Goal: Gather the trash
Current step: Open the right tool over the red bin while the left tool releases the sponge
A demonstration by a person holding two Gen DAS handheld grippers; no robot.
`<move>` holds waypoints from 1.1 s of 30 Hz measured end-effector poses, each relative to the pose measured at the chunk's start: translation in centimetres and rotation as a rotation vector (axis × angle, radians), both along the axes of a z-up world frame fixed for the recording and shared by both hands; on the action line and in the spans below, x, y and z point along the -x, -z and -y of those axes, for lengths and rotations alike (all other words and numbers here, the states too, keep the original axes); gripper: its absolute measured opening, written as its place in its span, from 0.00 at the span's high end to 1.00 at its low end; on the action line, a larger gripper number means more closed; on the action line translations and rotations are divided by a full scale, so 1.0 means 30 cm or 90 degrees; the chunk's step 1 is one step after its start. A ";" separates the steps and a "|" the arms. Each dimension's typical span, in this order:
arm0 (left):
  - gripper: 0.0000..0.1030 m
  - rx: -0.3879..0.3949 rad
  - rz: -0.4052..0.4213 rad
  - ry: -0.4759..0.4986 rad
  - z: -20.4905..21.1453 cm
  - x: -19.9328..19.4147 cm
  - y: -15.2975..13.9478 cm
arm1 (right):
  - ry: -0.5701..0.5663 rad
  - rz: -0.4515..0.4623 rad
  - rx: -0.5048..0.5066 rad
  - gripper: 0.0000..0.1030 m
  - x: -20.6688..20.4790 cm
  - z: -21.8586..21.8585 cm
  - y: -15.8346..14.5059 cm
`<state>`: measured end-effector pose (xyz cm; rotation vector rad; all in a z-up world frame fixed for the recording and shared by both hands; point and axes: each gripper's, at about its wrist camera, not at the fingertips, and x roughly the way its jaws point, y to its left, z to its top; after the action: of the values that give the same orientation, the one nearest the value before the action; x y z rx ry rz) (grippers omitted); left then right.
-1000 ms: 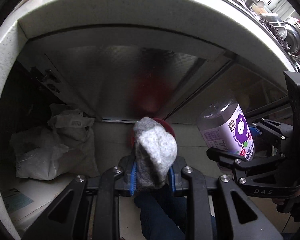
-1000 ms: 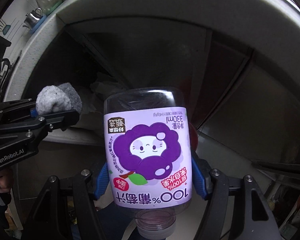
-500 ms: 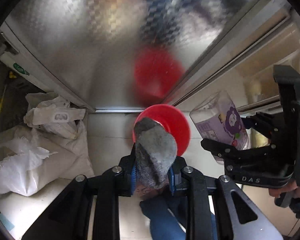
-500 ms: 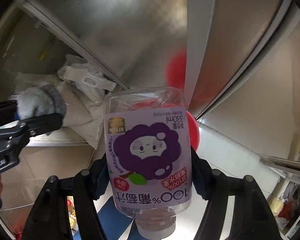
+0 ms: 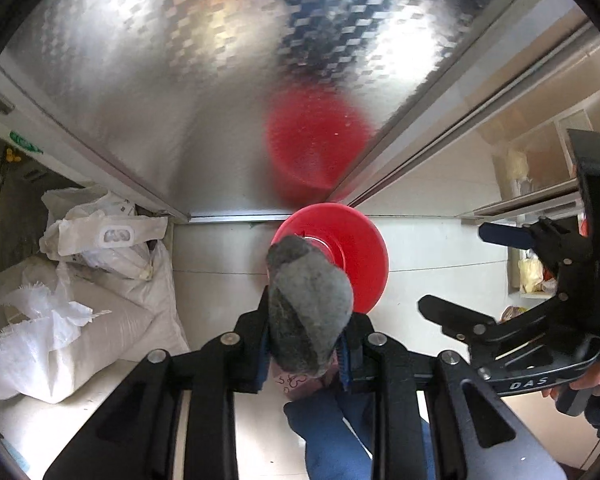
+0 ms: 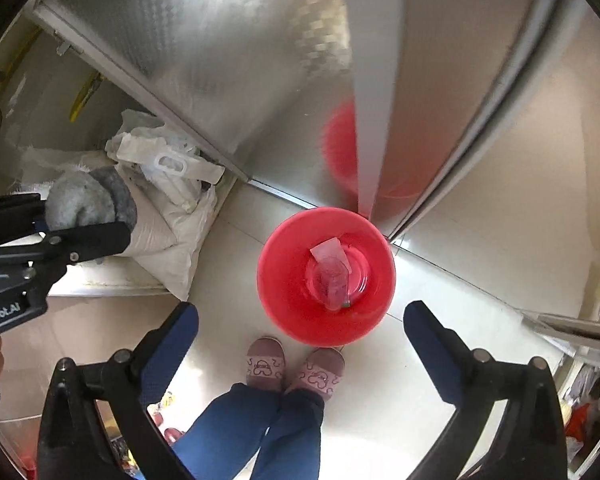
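Observation:
A grey crumpled wad (image 5: 308, 304) sits clamped in my left gripper (image 5: 306, 344), which is shut on it and points down over the near rim of a red bin (image 5: 364, 264) on the floor. In the right wrist view the same bin (image 6: 284, 292) lies straight below my right gripper (image 6: 300, 316). Its jaws are opening wide with nothing between them. A clear juice bottle (image 6: 332, 272) lies inside the bin. The left gripper with the wad (image 6: 84, 200) shows at the left edge of that view.
White sacks (image 5: 80, 300) are piled on the floor left of the bin. A patterned metal cabinet door (image 5: 180, 80) stands right behind it. A person's slippered feet (image 6: 292, 368) and blue trouser legs stand just in front of the bin. Shelves with packets (image 5: 532, 272) are at the right.
The juice bottle has left the right gripper, whose jaws have spread wide, and now lies in the red bin. Both grippers came down closer to the bin. The left still grips the wad.

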<state>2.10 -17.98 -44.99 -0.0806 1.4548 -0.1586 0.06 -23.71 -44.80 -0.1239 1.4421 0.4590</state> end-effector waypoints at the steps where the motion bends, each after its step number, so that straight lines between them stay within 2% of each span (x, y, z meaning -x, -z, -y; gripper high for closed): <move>1: 0.78 -0.004 0.003 0.004 0.009 -0.001 -0.004 | 0.006 0.004 0.004 0.00 0.003 0.014 -0.008; 7: 0.78 0.002 0.002 0.021 0.046 -0.013 0.000 | 0.059 0.017 0.012 0.00 0.006 0.063 -0.014; 13: 0.78 0.011 -0.015 0.041 0.098 -0.026 0.037 | 0.150 -0.016 -0.041 0.00 0.011 0.156 -0.004; 19: 0.76 0.016 -0.016 0.058 0.134 -0.032 0.055 | 0.144 0.017 0.001 0.00 0.021 0.158 0.002; 23: 0.70 0.021 -0.025 0.068 0.154 -0.046 0.069 | 0.152 0.018 0.006 0.00 0.021 0.175 0.005; 25: 0.59 0.023 -0.024 0.069 0.155 -0.051 0.070 | 0.156 0.020 0.007 0.00 0.021 0.183 0.002; 27: 0.28 0.027 -0.025 0.065 0.159 -0.057 0.069 | 0.157 0.019 0.002 0.00 0.024 0.190 0.001; 28: 0.23 0.032 -0.021 0.061 0.156 -0.061 0.067 | 0.157 0.013 -0.003 0.00 0.023 0.190 0.004; 33: 0.18 0.032 0.003 0.049 0.151 -0.075 0.041 | 0.154 0.006 -0.008 0.01 0.025 0.187 0.010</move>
<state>4.34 -22.52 -46.23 -0.0651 1.4504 -0.2576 -0.69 -29.32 -45.10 0.0577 1.4233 0.2686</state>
